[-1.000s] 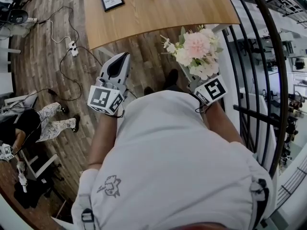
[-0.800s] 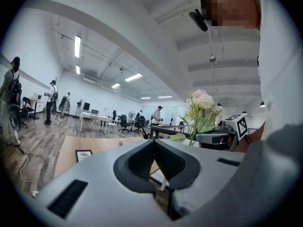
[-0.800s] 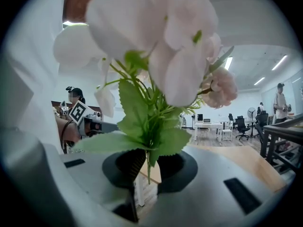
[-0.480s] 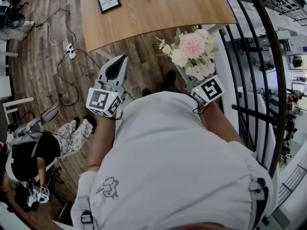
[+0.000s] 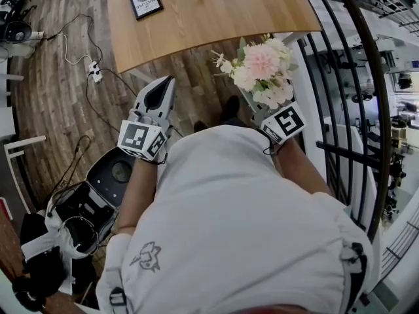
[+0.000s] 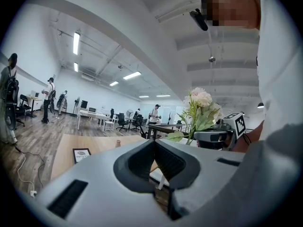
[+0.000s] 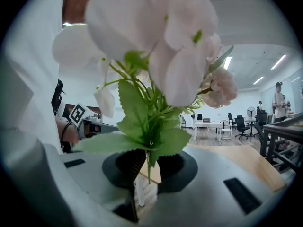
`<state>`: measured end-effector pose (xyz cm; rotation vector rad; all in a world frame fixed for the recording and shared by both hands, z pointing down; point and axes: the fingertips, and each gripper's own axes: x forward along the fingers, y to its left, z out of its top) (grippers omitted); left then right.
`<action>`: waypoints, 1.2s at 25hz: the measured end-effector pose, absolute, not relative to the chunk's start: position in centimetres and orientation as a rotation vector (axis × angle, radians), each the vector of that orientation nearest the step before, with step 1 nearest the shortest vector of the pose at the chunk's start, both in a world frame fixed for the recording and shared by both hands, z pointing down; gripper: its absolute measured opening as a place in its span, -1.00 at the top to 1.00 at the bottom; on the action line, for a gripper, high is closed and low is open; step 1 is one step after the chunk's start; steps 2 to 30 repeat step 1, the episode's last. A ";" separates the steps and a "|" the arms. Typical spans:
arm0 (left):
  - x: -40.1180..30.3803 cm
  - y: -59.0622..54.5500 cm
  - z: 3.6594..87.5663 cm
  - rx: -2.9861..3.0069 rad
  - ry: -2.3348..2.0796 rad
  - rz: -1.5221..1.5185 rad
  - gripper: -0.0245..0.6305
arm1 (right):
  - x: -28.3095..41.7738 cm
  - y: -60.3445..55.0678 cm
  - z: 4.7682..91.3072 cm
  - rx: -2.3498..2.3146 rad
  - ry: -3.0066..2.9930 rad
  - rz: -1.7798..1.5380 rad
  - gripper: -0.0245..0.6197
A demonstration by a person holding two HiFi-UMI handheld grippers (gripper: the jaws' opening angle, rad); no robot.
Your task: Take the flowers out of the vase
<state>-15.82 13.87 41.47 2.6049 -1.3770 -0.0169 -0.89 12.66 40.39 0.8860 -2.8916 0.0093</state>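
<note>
Head view looks down past the person's white shirt [image 5: 242,221] at both grippers, held out level over the wooden floor [image 5: 59,103], short of the near edge of the table [image 5: 216,18]. The right gripper [image 5: 252,100] has the flowers [image 5: 262,64]. They are a pale pink and white bunch with green leaves, up in the air and clear of the table. In the right gripper view the jaws of that gripper [image 7: 149,167] are closed narrowly on the thin green stems, and the blooms [image 7: 151,56] fill the upper frame. The left gripper [image 5: 169,80] is well apart from it. In the left gripper view its jaws [image 6: 154,143] meet at the tips with nothing between them. A framed picture [image 5: 146,2] lies on the table. A black railing [image 5: 357,77] runs along the right.
</note>
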 end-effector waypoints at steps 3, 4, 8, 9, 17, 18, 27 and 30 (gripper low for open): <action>-15.8 13.8 41.6 2.604 -1.375 -0.019 0.91 | -0.8 12.7 40.5 0.888 -2.890 0.011 0.71; -15.8 13.8 41.6 2.604 -1.375 -0.019 0.91 | -0.8 12.7 40.5 0.888 -2.890 0.011 0.71; -15.8 13.8 41.6 2.604 -1.375 -0.019 0.91 | -0.8 12.7 40.5 0.888 -2.890 0.011 0.71; -15.8 13.8 41.6 2.604 -1.375 -0.019 0.91 | -0.8 12.7 40.5 0.888 -2.890 0.011 0.71; -15.8 13.8 41.6 2.604 -1.375 -0.019 0.91 | -0.8 12.7 40.5 0.888 -2.890 0.011 0.71; -15.8 13.8 41.6 2.604 -1.375 -0.019 0.91 | -0.8 12.7 40.5 0.888 -2.890 0.011 0.71; -15.8 13.8 41.6 2.604 -1.375 -0.019 0.91 | -0.8 12.7 40.5 0.888 -2.890 0.011 0.71; -15.8 13.8 41.6 2.604 -1.375 -0.019 0.91 | -0.8 12.7 40.5 0.888 -2.890 0.011 0.71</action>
